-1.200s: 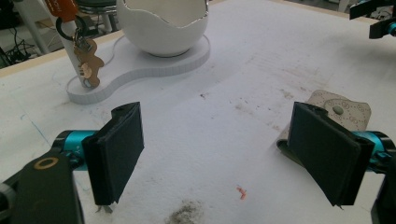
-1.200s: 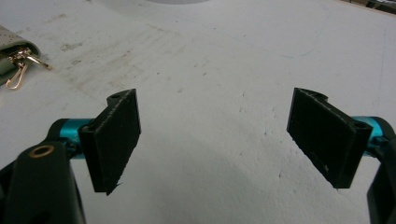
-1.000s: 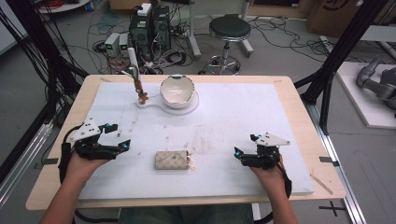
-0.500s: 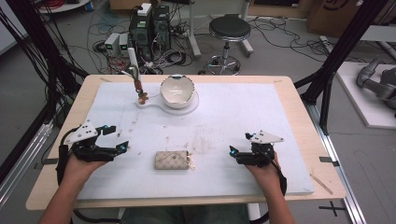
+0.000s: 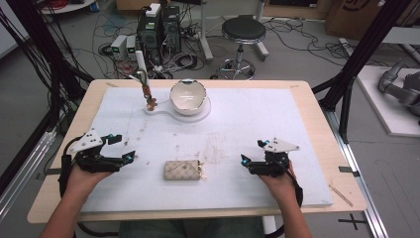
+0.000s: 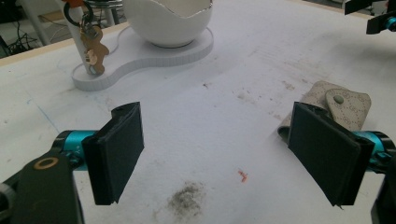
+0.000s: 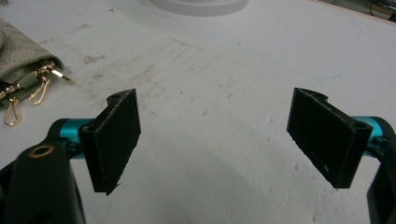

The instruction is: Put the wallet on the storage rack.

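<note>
A beige key pouch [image 5: 182, 170] lies flat near the front middle of the white mat, its gold clasps [image 7: 42, 79] sticking out of its right end. My left gripper [image 5: 124, 147] rests open to the left of it, with nothing between the jaws. In the left gripper view the gripper [image 6: 224, 154] frames bare mat, and the pouch [image 6: 343, 105] sits just behind the right jaw. My right gripper [image 5: 251, 152] is open to the right of the pouch, jaws wide over empty mat [image 7: 219, 140]. The pouch's end [image 7: 18, 56] appears at the far left there.
At the back of the mat stands a white holder base [image 5: 163, 110] carrying an eggshell-shaped bowl [image 5: 187, 95] and a post with a hanging keychain [image 5: 147, 94]. The mat [image 5: 277, 119] has smudges near its middle. A stool and computer gear stand beyond the table.
The right gripper has shifted slightly left, toward the pouch. The left gripper has drifted a little left and nearer the front edge. Both stay open; the pouch has not moved.
</note>
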Motion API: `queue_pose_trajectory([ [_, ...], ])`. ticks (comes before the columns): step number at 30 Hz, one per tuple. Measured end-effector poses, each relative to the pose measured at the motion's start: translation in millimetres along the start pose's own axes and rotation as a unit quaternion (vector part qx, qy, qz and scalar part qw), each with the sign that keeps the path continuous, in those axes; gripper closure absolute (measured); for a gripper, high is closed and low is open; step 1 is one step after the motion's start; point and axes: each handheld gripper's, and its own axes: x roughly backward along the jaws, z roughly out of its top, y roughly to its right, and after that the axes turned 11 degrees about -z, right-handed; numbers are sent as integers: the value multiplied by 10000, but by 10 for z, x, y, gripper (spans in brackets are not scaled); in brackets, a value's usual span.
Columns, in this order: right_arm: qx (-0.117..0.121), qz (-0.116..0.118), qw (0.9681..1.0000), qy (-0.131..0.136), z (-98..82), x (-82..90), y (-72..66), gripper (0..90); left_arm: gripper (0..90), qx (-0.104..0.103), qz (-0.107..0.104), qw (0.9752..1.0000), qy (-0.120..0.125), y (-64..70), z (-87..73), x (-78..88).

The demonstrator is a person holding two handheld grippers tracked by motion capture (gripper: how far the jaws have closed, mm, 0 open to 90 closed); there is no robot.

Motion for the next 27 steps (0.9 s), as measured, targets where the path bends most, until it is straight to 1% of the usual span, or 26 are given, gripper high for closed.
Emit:
queue_pose_trajectory([
  [2,10,54,10000,57,34,-25,-29,177,185,4,14,10000,12,3,-2,18],
  [3,67,101,9999,73,53,-42,-46,177,185,22,77,10000,31,7,-10,62],
  [4,70,127,9999,83,63,-51,-61,177,185,22,77,10000,31,7,-10,62],
  [5,126,176,9997,104,79,-69,-80,177,185,32,120,9999,36,4,-23,101],
  [8,169,234,9995,121,106,-92,-113,177,185,57,148,9999,26,-3,-40,137],
  [10,204,316,9991,170,140,-113,-148,176,185,87,169,9998,30,-7,-55,162],
  [13,359,543,9975,268,237,-162,-248,176,185,106,173,9998,34,-9,-78,196],
  [14,378,628,9969,286,266,-176,-287,176,185,115,183,9998,33,-10,-91,217],
  [15,391,729,9961,308,297,-194,-331,176,185,109,183,9998,20,-13,-97,223],
  [18,567,990,9929,338,380,-258,-467,176,185,121,200,9997,5,-13,-107,232],
  [19,567,990,9929,338,380,-258,-467,176,185,122,199,9997,4,-11,-113,240],
  [20,770,1186,9892,382,433,-317,-587,176,185,123,204,9997,-6,-8,-116,246],
  [21,770,1186,9892,382,433,-317,-587,176,185,125,212,9997,-9,-4,-119,253],
  [22,882,1336,9864,384,467,-368,-687,177,185,141,230,9996,-7,5,-127,271],
  [23,882,1336,9864,384,467,-368,-687,177,185,141,230,9996,-7,5,-127,271],
  [24,914,1395,9852,390,478,-390,-719,176,185,130,235,9996,-20,10,-134,288],
  [25,960,1568,9823,367,504,-453,-810,176,185,144,254,9996,-12,22,-145,313],
  [26,960,1568,9823,367,504,-453,-810,176,185,144,254,9996,-12,22,-145,313],
  [27,1042,1802,9778,246,528,-519,-883,177,185,139,276,9995,-26,29,-159,345],
])
